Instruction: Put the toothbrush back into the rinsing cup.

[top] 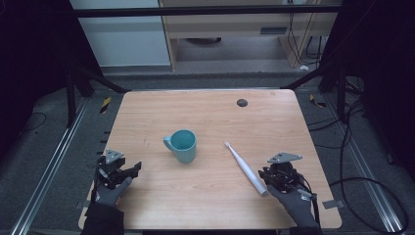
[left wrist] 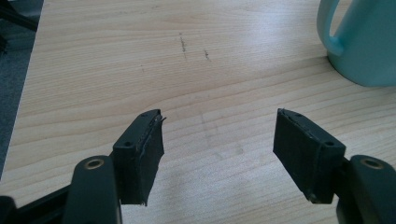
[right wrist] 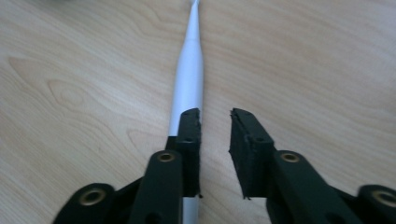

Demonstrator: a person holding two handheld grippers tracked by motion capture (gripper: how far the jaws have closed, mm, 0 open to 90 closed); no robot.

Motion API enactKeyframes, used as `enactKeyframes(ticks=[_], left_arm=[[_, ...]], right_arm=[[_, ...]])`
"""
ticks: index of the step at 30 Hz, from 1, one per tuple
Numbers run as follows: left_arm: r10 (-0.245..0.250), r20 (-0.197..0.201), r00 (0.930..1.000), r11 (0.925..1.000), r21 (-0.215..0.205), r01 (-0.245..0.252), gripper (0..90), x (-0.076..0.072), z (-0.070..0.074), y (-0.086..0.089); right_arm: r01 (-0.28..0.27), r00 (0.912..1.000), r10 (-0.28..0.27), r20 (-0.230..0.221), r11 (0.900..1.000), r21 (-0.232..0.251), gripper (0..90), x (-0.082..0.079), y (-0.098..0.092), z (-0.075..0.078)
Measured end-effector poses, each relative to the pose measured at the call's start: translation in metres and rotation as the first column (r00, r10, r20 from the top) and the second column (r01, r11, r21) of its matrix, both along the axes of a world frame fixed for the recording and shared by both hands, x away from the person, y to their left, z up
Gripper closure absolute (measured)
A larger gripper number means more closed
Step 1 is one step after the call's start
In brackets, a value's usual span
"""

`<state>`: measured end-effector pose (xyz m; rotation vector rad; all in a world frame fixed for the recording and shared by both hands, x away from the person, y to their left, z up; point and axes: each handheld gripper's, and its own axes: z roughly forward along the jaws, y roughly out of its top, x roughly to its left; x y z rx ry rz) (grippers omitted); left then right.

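A teal mug [top: 181, 145] stands upright near the middle of the wooden table [top: 210, 115], its handle turned to the left. A white electric toothbrush [top: 246, 169] lies flat to its right, head pointing away from me. My left gripper [top: 133, 172] rests near the table's left front corner, jaws wide open and empty [left wrist: 219, 119]; the mug [left wrist: 362, 42] sits ahead of it at the upper right. My right gripper [top: 268, 177] hovers at the toothbrush's handle end. Its jaws [right wrist: 215, 114] stand narrowly open with bare wood between them, and the toothbrush [right wrist: 189, 79] runs under the left jaw.
A small black round grommet [top: 242, 102] sits in the tabletop near the back edge. Dark cables [top: 362, 183] loop on the floor to the right. A metal rail [top: 54, 161] runs along the floor at the left.
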<state>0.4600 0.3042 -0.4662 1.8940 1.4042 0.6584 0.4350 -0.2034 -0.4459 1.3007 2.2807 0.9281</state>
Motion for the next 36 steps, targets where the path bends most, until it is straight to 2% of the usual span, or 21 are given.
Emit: enactKeyframes(ticks=[1, 2, 6, 8, 10, 16, 23, 24, 29, 30, 36], left_arm=[[0.0, 0.0, 1.0, 1.0, 0.0, 0.0, 32.3, 0.0, 0.0, 0.0], [0.002, -0.002, 1.0, 1.0, -0.002, -0.002, 32.3, 0.001, 0.0, 0.0], [-0.003, -0.009, 1.0, 1.0, 0.002, 0.003, 32.3, 0.002, -0.002, -0.001], [-0.002, -0.008, 1.0, 1.0, 0.003, 0.002, 32.4, 0.002, -0.002, -0.001], [-0.001, -0.005, 1.0, 1.0, 0.001, 0.001, 32.4, 0.001, -0.001, 0.0], [-0.001, -0.012, 0.9999, 1.0, 0.005, 0.001, 32.4, 0.003, -0.003, 0.0], [-0.007, -0.014, 0.9999, 1.0, 0.006, 0.007, 32.4, 0.002, -0.003, 0.0], [-0.007, -0.014, 0.9999, 1.0, 0.006, 0.008, 32.4, 0.002, -0.003, 0.0], [-0.007, -0.012, 0.9999, 1.0, 0.006, 0.007, 32.4, 0.002, -0.003, 0.0], [-0.007, -0.013, 0.9999, 1.0, 0.006, 0.007, 32.4, 0.002, -0.003, 0.0], [-0.007, -0.014, 0.9999, 1.0, 0.005, 0.007, 32.4, 0.002, -0.003, 0.001]], right_arm=[[0.0, 1.0, 0.0, 0.0, 1.0, 0.0, 70.0, 0.0, 0.0, 0.0], [-0.008, 0.9998, 0.008, -0.019, 1.0, 0.011, 64.8, 0.001, 0.001, 0.006], [-0.013, 0.999, 0.013, -0.043, 1.0, -0.004, 58.1, 0.003, 0.004, 0.01], [-0.01, 0.9982, 0.009, -0.059, 1.0, -0.025, 53.9, 0.006, 0.007, 0.011], [-0.009, 0.9984, 0.007, -0.057, 0.999, -0.044, 51.4, 0.01, 0.011, 0.012], [-0.044, 0.9954, 0.039, -0.088, 0.997, -0.061, 49.8, 0.019, 0.022, 0.017], [-0.061, 0.9908, 0.05, -0.126, 0.995, -0.084, 48.8, 0.03, 0.03, 0.018], [-0.065, 0.988, 0.051, -0.146, 0.994, -0.092, 48.3, 0.035, 0.034, 0.017], [-0.083, 0.9813, 0.062, -0.182, 0.991, -0.109, 48.1, 0.044, 0.04, 0.015], [-0.094, 0.9769, 0.067, -0.203, 0.988, -0.124, 48.2, 0.048, 0.043, 0.013], [-0.1, 0.9726, 0.067, -0.223, 0.985, -0.14, 48.6, 0.055, 0.047, 0.007]])
